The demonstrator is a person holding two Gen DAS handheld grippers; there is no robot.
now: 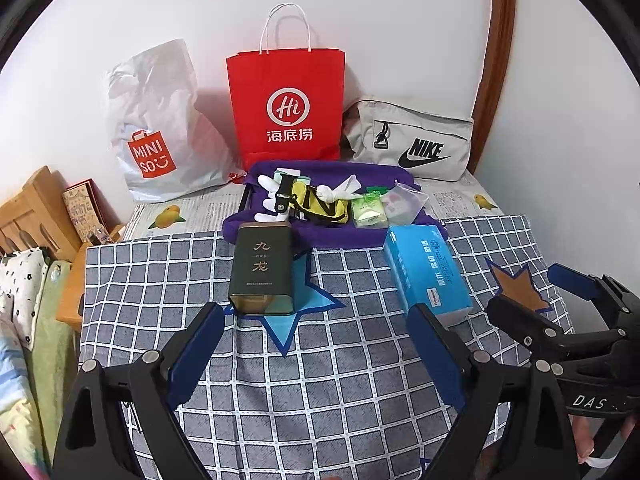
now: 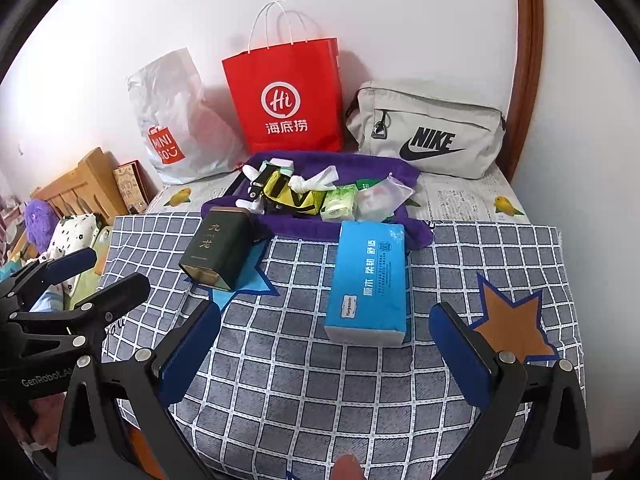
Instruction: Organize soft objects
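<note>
A purple towel [image 1: 340,236] [image 2: 344,162] lies at the back of the checked cloth, with several small items on it: white gloves [image 1: 266,184], a yellow-black pouch [image 1: 316,204] [image 2: 292,196], a green packet [image 1: 368,210] [image 2: 340,204] and a clear bag [image 1: 404,200] [image 2: 380,196]. A blue tissue pack [image 1: 426,270] [image 2: 368,280] and a dark green tin [image 1: 262,270] [image 2: 218,246] lie in front of the towel. My left gripper [image 1: 316,320] [image 2: 90,274] hovers open above the cloth, nothing between its fingers. My right gripper [image 2: 326,320] [image 1: 528,292] also stands open and empty, near the tissue pack.
Against the white wall stand a Miniso plastic bag [image 1: 156,128] [image 2: 176,120], a red paper bag [image 1: 286,108] [image 2: 284,96] and a grey Nike pouch [image 1: 416,140] [image 2: 428,132]. A wooden headboard [image 1: 36,212] and bedding [image 1: 20,280] lie left. A brown frame [image 1: 496,60] runs up the right.
</note>
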